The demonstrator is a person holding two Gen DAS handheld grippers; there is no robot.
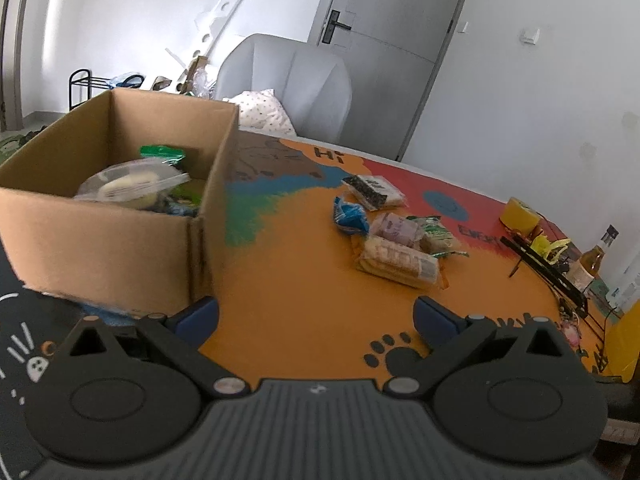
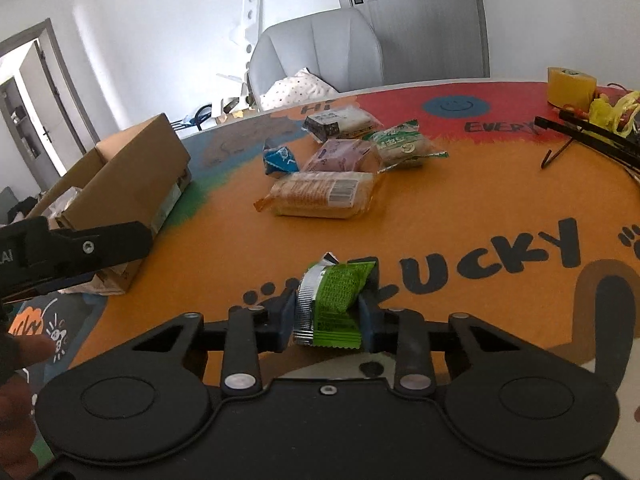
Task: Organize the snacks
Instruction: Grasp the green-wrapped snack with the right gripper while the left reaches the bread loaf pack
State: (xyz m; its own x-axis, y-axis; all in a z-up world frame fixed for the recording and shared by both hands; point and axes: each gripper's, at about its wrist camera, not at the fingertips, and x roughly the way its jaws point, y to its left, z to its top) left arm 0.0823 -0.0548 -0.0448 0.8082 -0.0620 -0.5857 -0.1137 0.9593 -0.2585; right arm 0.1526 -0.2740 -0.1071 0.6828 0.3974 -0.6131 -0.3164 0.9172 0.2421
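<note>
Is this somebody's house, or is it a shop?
Most likely a room in a home, not a shop: a grey armchair with a spotted pillow, a plain door, and a cartoon-printed table holding just a few snacks.

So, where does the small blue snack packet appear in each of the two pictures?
Left wrist view: blue packet right of centre, at the left edge of the snack pile.
Right wrist view: blue packet upper middle, again at the pile's left edge.
Shared landmark: the cardboard box, left of the packet in both views.

Both wrist cameras look down, low and close, sharing the snack pile point(image 1: 394, 236) and cardboard box point(image 2: 132, 184).
</note>
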